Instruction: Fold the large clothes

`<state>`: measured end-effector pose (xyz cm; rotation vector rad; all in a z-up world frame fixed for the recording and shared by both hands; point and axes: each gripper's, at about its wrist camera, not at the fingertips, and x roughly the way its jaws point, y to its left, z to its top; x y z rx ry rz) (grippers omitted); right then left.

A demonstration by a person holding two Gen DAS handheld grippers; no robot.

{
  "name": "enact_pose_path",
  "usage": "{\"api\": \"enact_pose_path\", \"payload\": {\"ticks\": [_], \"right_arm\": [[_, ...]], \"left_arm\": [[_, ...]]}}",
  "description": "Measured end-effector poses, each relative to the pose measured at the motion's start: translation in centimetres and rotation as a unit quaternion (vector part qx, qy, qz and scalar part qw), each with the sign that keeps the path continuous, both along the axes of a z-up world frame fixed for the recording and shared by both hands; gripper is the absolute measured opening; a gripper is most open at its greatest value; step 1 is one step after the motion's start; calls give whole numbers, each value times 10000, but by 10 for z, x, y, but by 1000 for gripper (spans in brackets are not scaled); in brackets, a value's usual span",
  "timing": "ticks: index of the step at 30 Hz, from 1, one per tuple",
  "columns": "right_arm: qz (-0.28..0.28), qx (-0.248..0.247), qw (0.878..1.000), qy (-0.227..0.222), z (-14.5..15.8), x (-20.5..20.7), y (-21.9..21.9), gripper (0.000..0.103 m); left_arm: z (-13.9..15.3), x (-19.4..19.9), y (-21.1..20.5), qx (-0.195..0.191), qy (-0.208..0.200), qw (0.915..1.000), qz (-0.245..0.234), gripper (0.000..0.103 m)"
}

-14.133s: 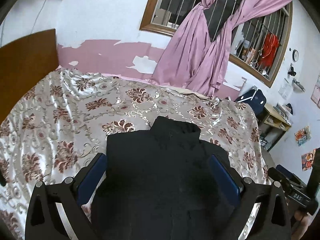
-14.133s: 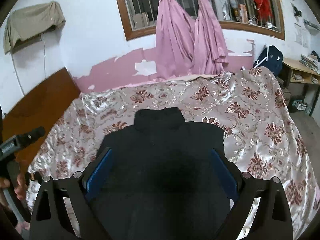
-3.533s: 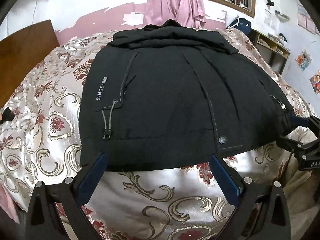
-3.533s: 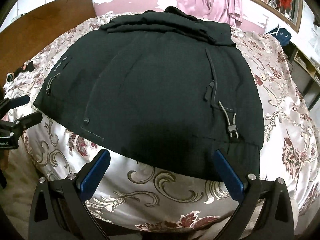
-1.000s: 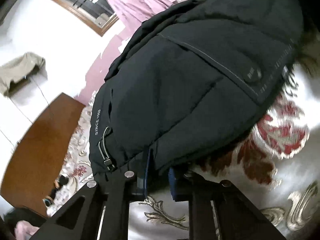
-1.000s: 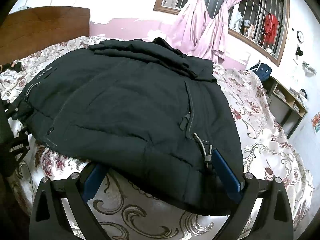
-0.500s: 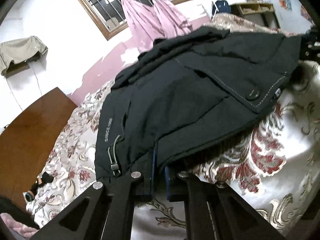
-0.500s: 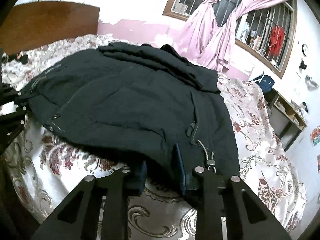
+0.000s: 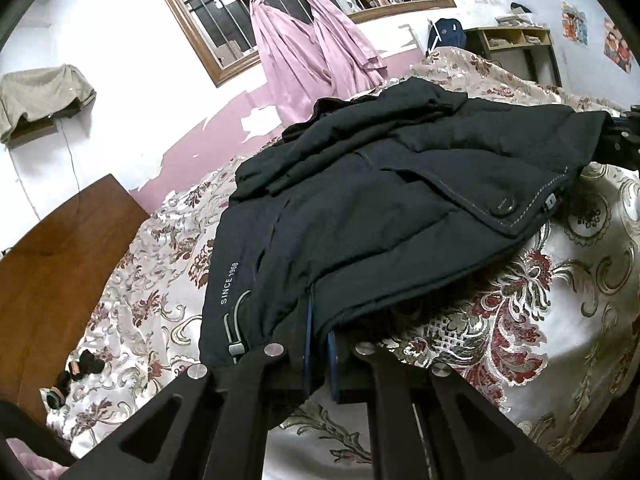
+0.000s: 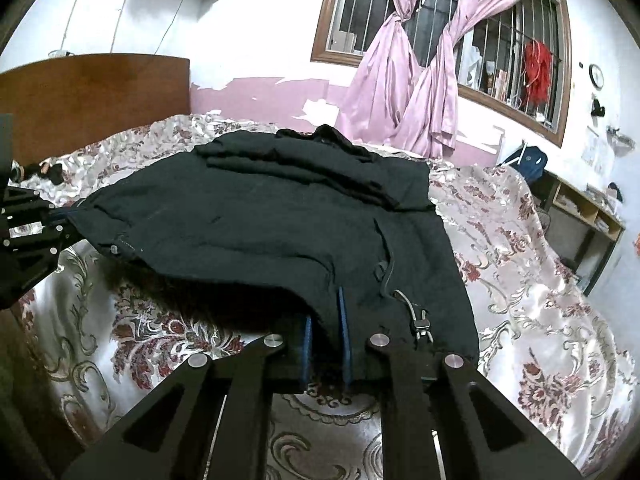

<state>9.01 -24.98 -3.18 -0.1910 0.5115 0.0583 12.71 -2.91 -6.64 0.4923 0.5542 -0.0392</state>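
Both grippers, left gripper [image 9: 318,344] and right gripper [image 10: 325,336], pinching jacket [image 10: 280,220] hem, bed [image 10: 540,320].

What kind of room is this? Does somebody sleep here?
It looks like a bedroom, so probably yes. There is a big bed with a flowery bedspread and a wooden headboard. Pink curtains hang at a barred window, and a black jacket lies on the bed.

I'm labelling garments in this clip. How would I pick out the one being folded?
Find the bed with the floral satin cover, below the barred window. Lying across it is a black jacket. It alone is black and padded, with "SINCE 1968" printed near its hem.
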Motion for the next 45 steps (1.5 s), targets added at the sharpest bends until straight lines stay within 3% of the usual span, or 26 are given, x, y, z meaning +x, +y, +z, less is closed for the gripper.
{"api": "enact_pose_path", "payload": {"ticks": [7,13,26,31,36,45], "right_arm": [[102,129,9998,-92,-2,3,-4,8],[80,197,9998,-71,-7,3,-5,7],[-65,-91,9996,-270,-5,-8,7,5],[-85,-224,9984,-518,10,-20,12,5],[-103,-197,9968,-763,31,-39,13,4],[-66,-197,9930,-1159,75,-69,9,4]], "left_arm": [[0,-1,-2,53,12,10000,36,6],[1,2,2,-123,61,9999,30,6],[16,-15,9,-529,-425,9975,196,6],[33,-28,13,-624,-528,9966,76,6],[55,-44,23,-1003,-329,9943,-128,6],[94,-60,27,-1125,-446,9917,-440,6]]}}
